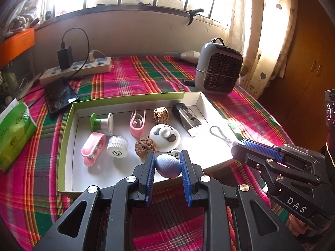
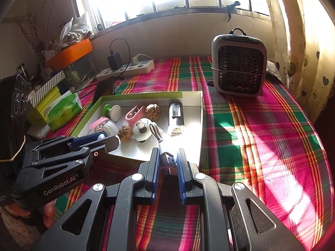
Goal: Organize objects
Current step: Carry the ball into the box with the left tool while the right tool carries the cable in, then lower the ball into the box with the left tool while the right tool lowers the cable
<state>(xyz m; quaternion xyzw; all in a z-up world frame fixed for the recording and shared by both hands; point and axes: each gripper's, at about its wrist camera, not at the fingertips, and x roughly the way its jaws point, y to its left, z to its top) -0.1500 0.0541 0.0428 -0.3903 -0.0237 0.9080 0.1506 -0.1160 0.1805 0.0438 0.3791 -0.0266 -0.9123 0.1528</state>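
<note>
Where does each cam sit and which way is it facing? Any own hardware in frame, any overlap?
Left wrist: on the left gripper, looking forward over the white box toward the window; its fingers clamp a lilac ball; right gripper enters at right.
Right wrist: on the right gripper, same heading, fingers shut on a grey strap clip; left gripper at left.
Shared: box, heater, power strip.

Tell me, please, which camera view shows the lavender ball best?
The left wrist view: the lavender ball sits large and unobstructed between the left tongs. In the right wrist view only a pale sliver peeks from those tongs.
</note>
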